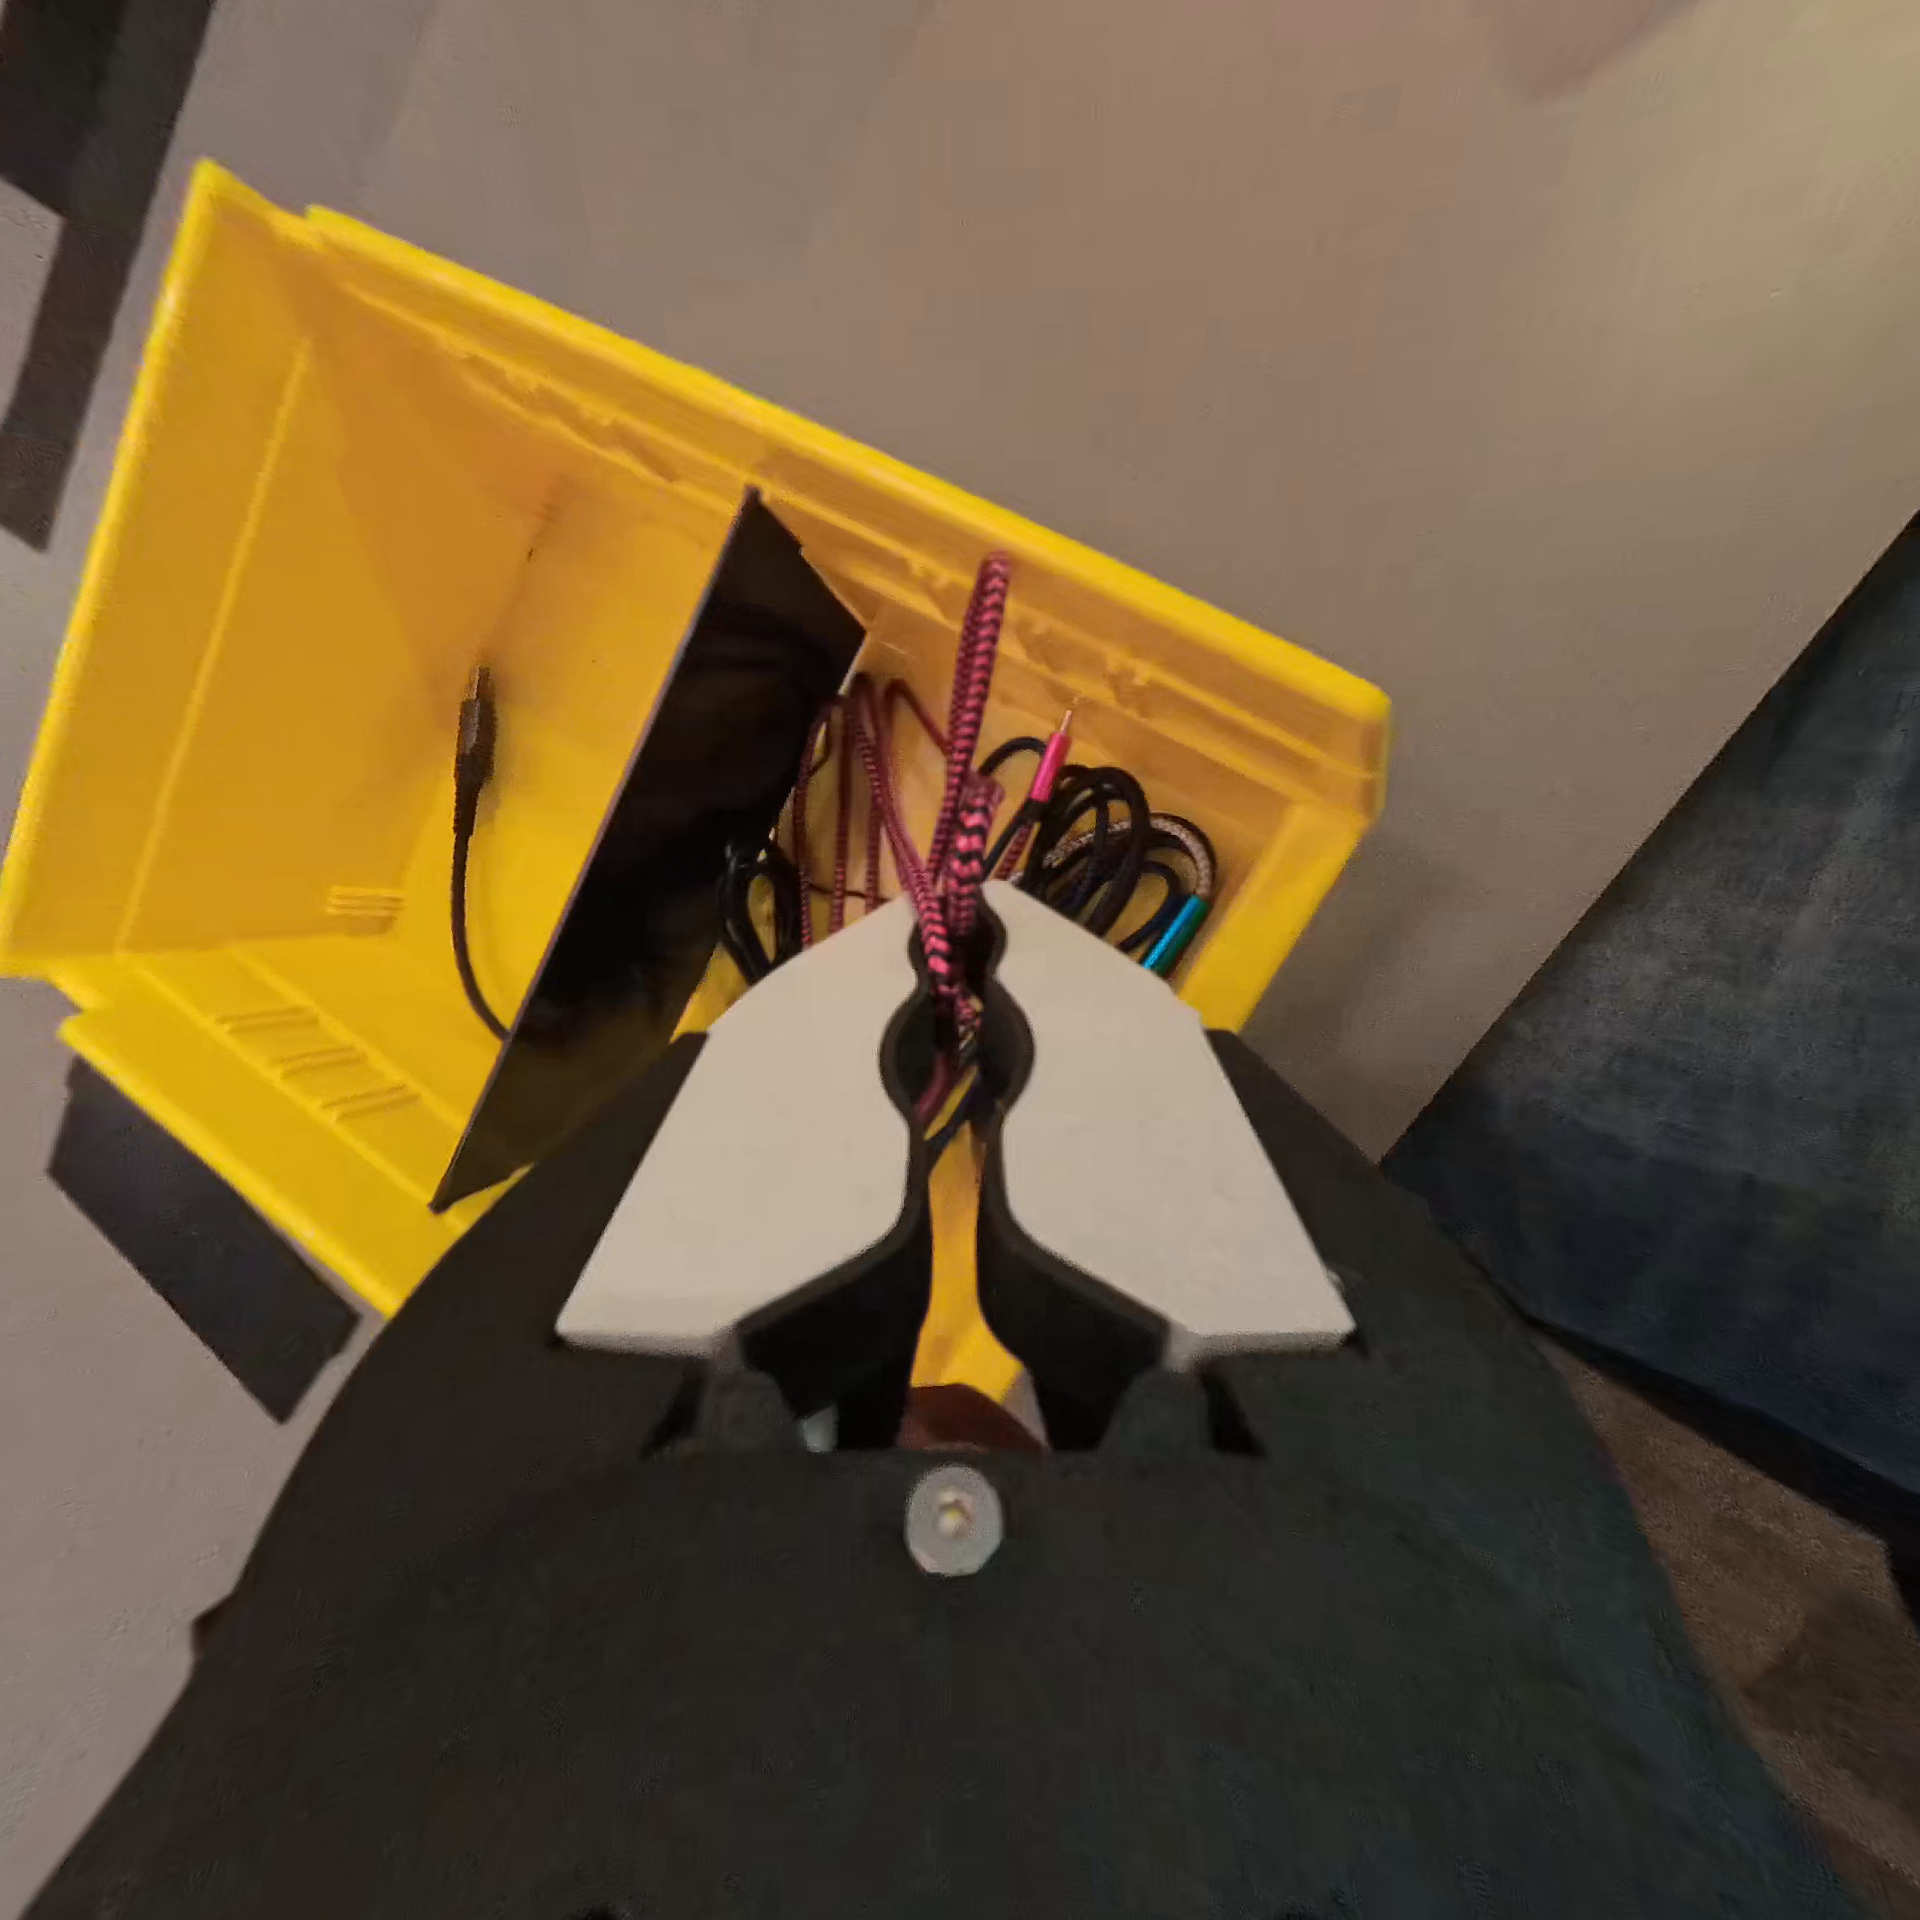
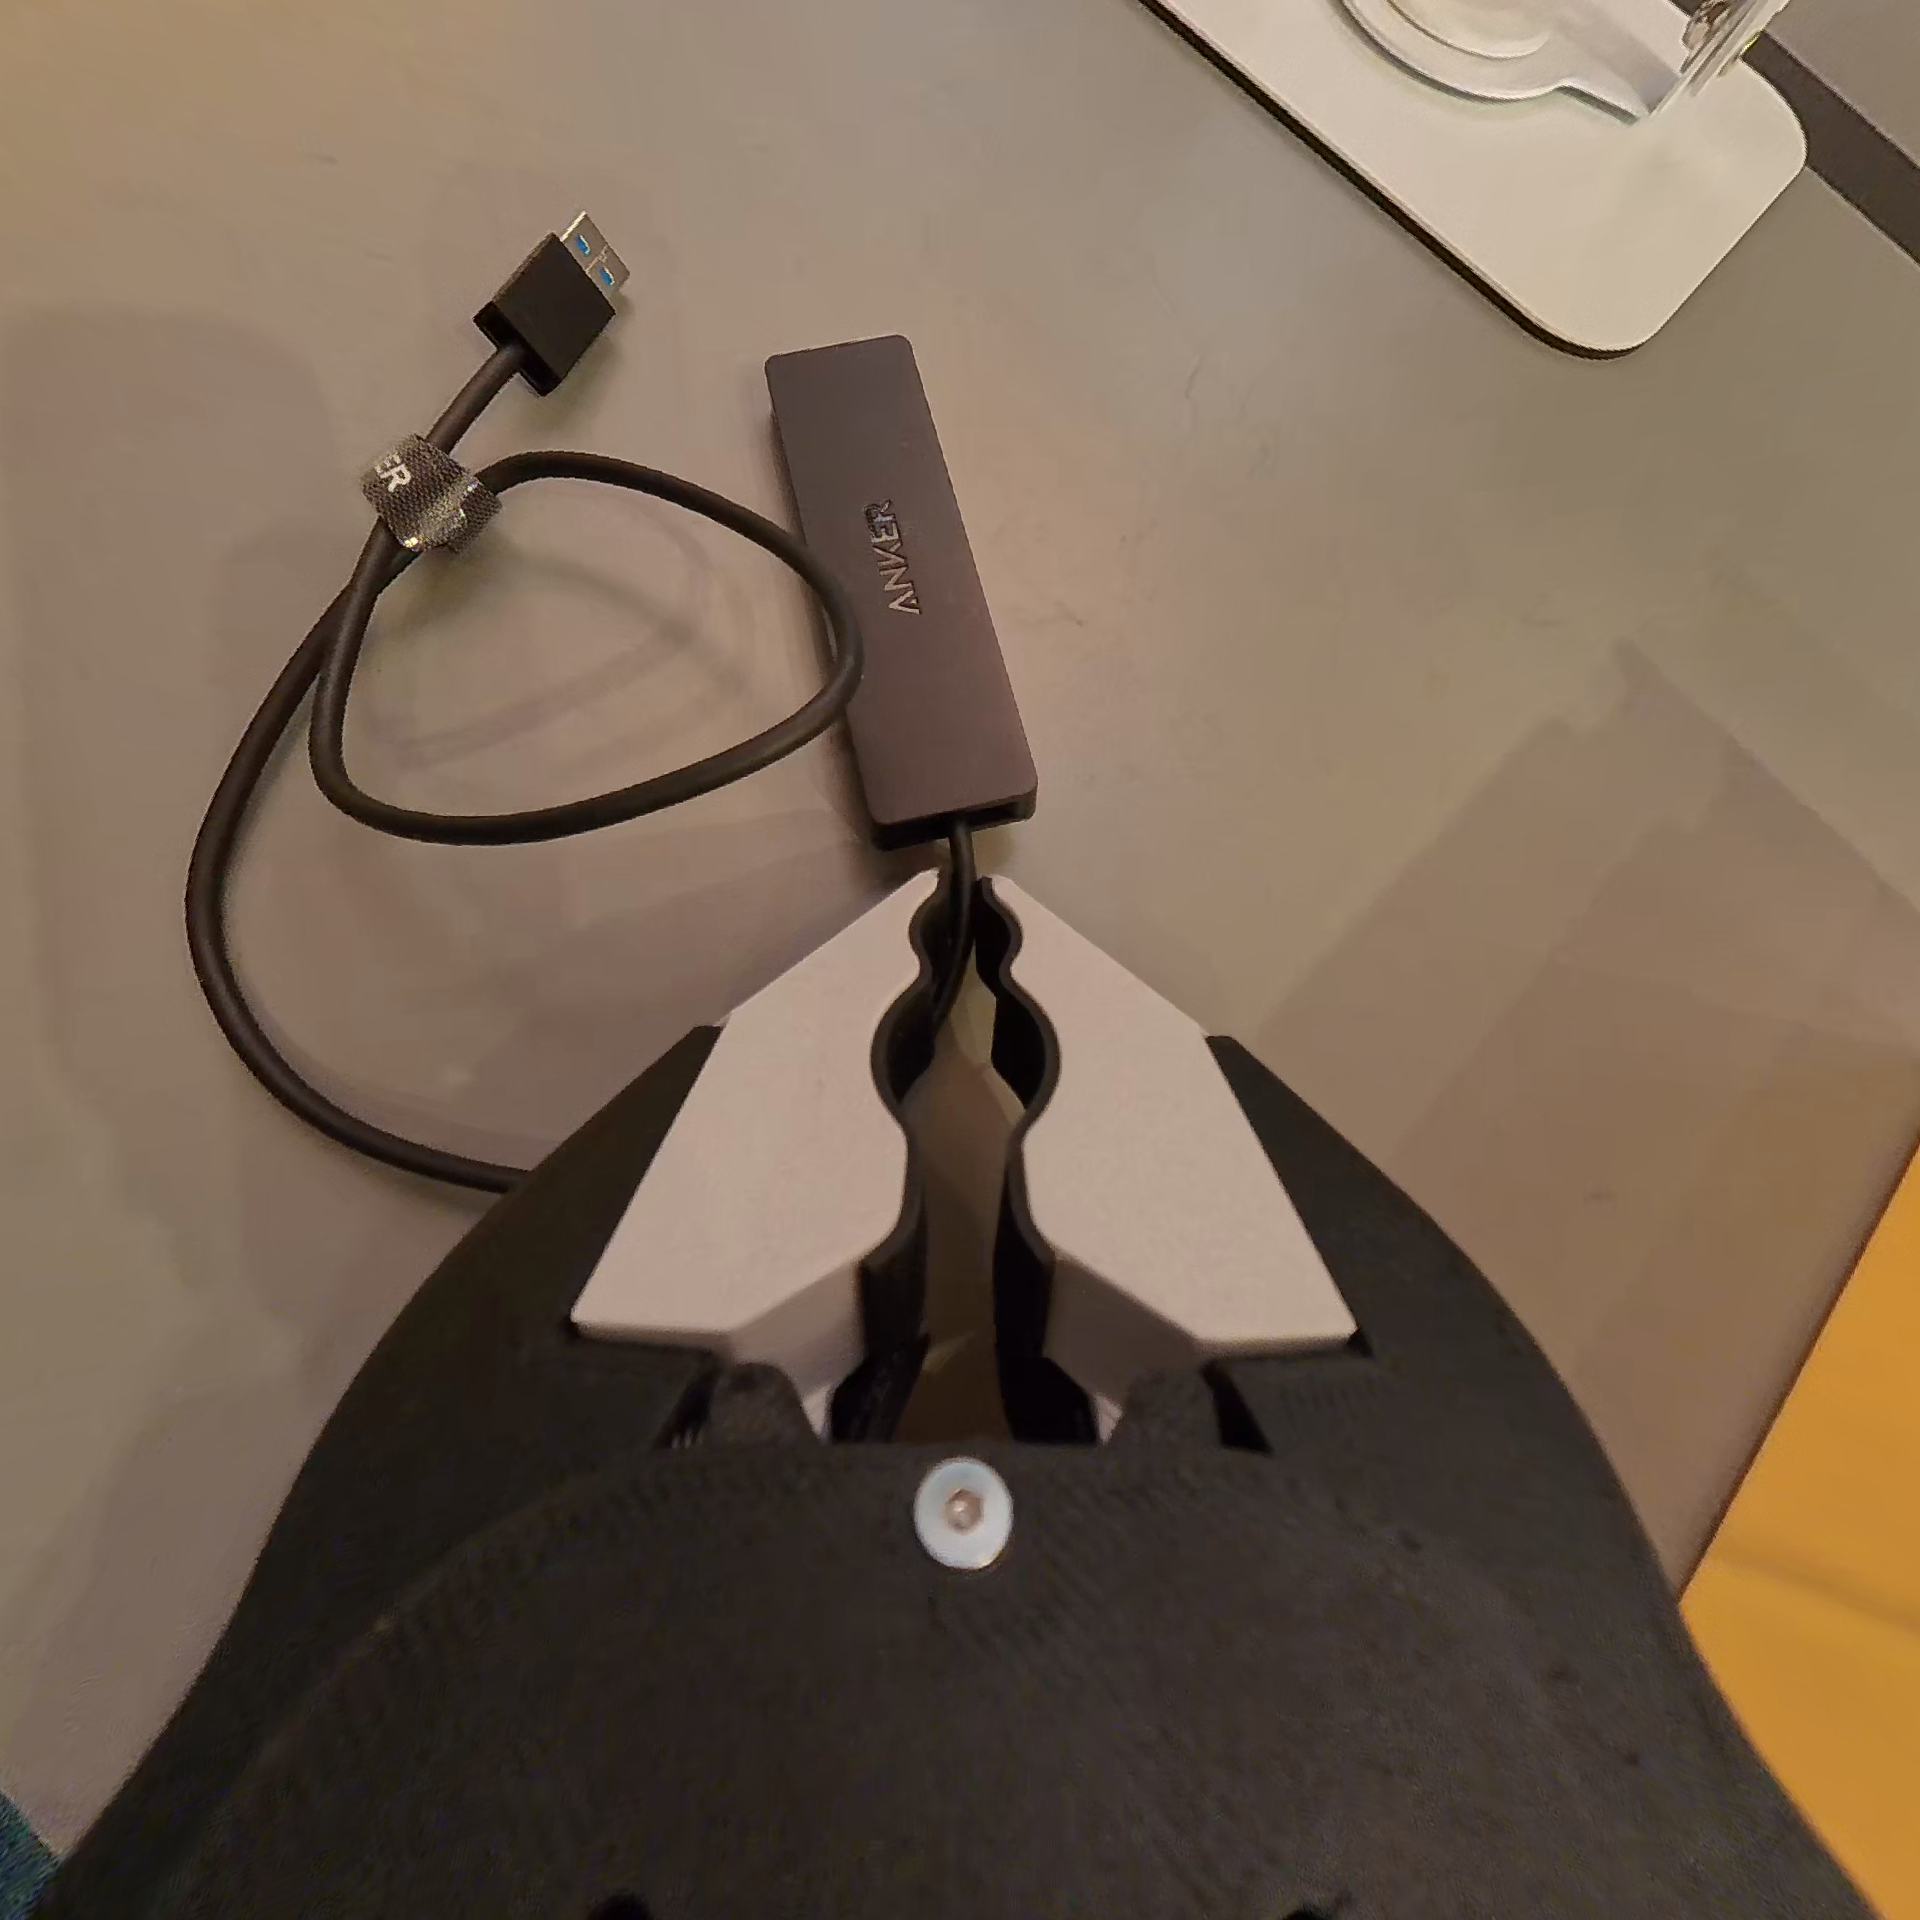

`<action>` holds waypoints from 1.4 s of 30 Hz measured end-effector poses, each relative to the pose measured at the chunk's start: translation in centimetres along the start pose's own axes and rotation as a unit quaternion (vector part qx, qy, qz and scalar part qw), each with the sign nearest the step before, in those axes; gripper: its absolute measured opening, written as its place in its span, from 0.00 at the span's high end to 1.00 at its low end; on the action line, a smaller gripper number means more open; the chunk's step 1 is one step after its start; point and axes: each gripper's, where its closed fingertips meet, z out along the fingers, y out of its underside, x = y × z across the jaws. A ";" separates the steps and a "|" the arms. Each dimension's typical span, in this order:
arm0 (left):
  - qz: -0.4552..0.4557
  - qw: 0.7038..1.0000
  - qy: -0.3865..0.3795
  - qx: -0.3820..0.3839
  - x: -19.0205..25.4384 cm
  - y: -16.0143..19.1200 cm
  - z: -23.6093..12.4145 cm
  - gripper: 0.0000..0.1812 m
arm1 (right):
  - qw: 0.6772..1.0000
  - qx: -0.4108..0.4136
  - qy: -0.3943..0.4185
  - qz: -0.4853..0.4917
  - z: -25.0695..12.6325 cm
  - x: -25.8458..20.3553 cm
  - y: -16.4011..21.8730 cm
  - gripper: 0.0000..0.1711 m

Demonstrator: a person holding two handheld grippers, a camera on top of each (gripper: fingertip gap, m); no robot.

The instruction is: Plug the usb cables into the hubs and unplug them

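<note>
In the left wrist view my left gripper (image 1: 961, 904) is shut on a pink-and-black braided usb cable (image 1: 982, 665), held over the right compartment of a yellow bin (image 1: 312, 623). The rest of that cable trails down into the bin. In the right wrist view my right gripper (image 2: 961, 888) is shut on the black lead (image 2: 961, 847) of a dark flat usb hub (image 2: 899, 582), just behind the hub's near end. The hub lies on the grey table (image 2: 1351, 623). Its lead loops left to a black plug (image 2: 561, 301) with a blue insert.
A black divider (image 1: 675, 831) splits the bin. Left of it lies a black cable (image 1: 473, 748). On the right are coiled black cables (image 1: 1112, 842), a pink plug (image 1: 1051, 764) and a blue-green connector (image 1: 1179, 930). A white stand base (image 2: 1507, 187) sits far right. My hands' fingertips stand some 45 cm from each other. To reach the black plug (image 2: 561, 301) in a straight line is about 12 cm for my right fingers, about 30 cm for my left.
</note>
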 end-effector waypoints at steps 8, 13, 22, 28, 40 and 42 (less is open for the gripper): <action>-0.126 0.989 -0.053 0.056 -7.3 -0.6 -4.3 0.99 | 1.000 0.000 0.000 0.000 0.0 0.0 0.0 1.00; -0.106 0.986 -0.111 -0.070 -8.4 4.5 -1.7 0.99 | 1.000 0.000 0.001 0.000 0.0 0.0 0.0 1.00; 0.039 0.957 -0.218 -0.186 -9.7 6.5 2.0 0.98 | 1.000 0.000 0.002 -0.001 0.0 0.0 0.0 1.00; -0.073 0.970 -0.134 -0.187 -9.3 7.1 2.3 0.69 | 1.000 0.001 0.002 -0.004 0.0 0.0 0.0 1.00; -0.050 0.985 -0.121 -0.109 -4.7 3.5 -5.4 0.73 | 1.000 0.001 0.001 -0.004 0.0 0.0 0.0 1.00; -0.023 0.993 -0.060 -0.094 -1.3 1.8 -5.4 0.86 | 1.000 0.001 0.001 -0.005 0.0 0.0 0.0 1.00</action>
